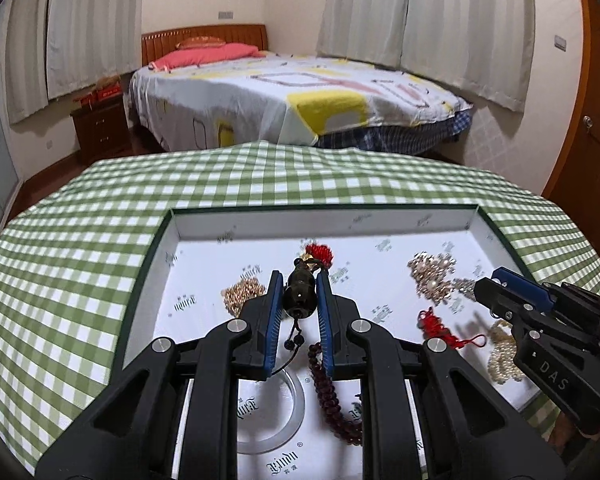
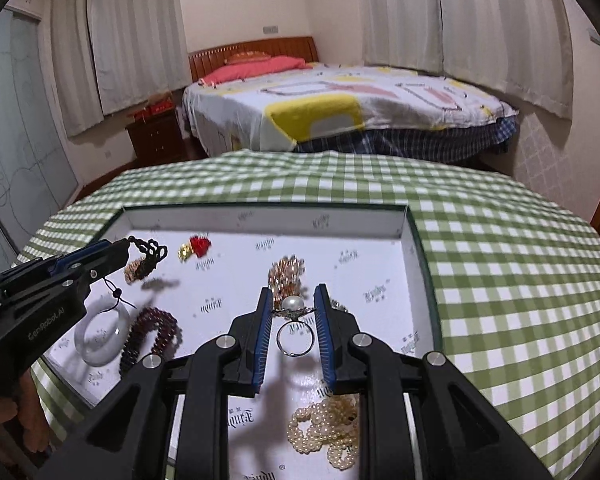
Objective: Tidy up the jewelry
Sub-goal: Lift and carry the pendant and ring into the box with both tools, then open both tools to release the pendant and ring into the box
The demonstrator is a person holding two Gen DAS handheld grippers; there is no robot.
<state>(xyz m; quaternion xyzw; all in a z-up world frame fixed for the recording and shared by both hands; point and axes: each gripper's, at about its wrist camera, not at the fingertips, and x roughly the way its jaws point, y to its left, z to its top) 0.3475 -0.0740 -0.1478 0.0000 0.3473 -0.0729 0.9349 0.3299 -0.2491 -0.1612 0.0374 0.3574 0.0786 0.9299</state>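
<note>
My left gripper (image 1: 298,280) is shut on a dark gourd-shaped pendant (image 1: 300,296) with a red tassel (image 1: 320,254) and a black cord, held above the white tray (image 1: 260,224). It also shows in the right wrist view (image 2: 112,252). My right gripper (image 2: 292,300) is shut on a pearl ring (image 2: 294,320), whose silver band hangs between the fingers. In the left wrist view the right gripper (image 1: 496,280) comes in from the right. A dark red bead bracelet (image 1: 332,392) and a clear bangle (image 2: 100,336) lie in the tray.
The tray sits on a green checked tablecloth (image 1: 80,260). It also holds a gold chain pile (image 1: 240,294), a rose-gold bead cluster (image 1: 432,276), a red knot cord (image 1: 440,328) and a pearl strand (image 2: 328,428). A bed (image 1: 300,96) stands behind the table.
</note>
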